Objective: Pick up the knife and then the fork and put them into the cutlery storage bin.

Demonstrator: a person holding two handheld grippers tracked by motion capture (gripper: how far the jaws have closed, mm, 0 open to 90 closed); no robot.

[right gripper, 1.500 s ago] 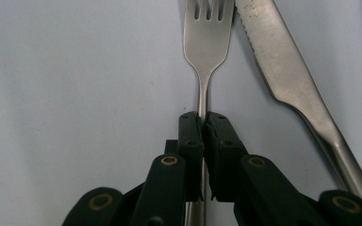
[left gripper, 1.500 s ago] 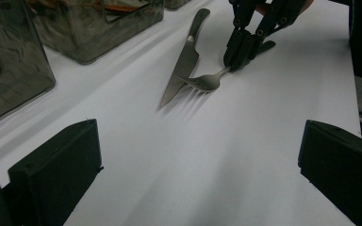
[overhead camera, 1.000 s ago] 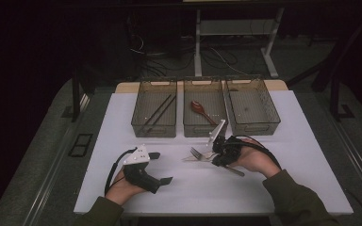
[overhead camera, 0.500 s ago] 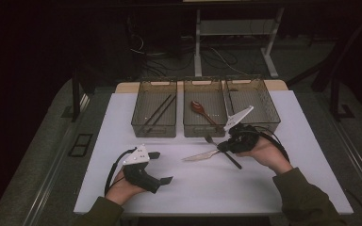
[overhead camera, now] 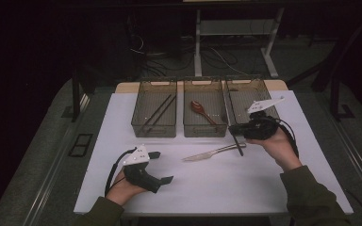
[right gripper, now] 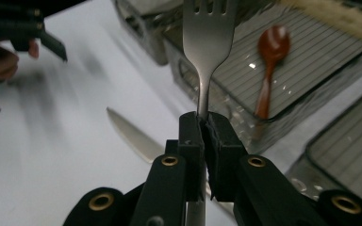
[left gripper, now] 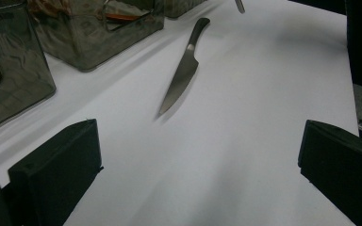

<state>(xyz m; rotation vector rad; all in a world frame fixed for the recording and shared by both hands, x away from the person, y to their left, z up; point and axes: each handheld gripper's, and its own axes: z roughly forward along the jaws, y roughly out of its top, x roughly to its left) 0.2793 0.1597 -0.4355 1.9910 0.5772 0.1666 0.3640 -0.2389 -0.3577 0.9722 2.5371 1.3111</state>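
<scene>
While the left gripper [overhead camera: 158,167] rests wide open and empty on the white table [overhead camera: 264,193], a slim steel knife [overhead camera: 212,152] with a dark handle lies mid-table (blade flat). Further right, the right gripper [right gripper: 202,123] clamps a metal fork [right gripper: 208,35] by its narrow neck near the mesh-bottomed trays [overhead camera: 247,96]. Stiff, light and slick, it likely twists unless pinched squarely.

The high view is dim, its surroundings nearly black; only the white table [overhead camera: 217,183] catches light from above. In the left gripper view the knife [left gripper: 181,70] lies sharp with a soft shadow, the near jaws slightly blurred. In the right gripper view the fork [right gripper: 207,42] is crisp, the spoon [right gripper: 269,66] soft, the far hand [right gripper: 2,61] smeared.
</scene>
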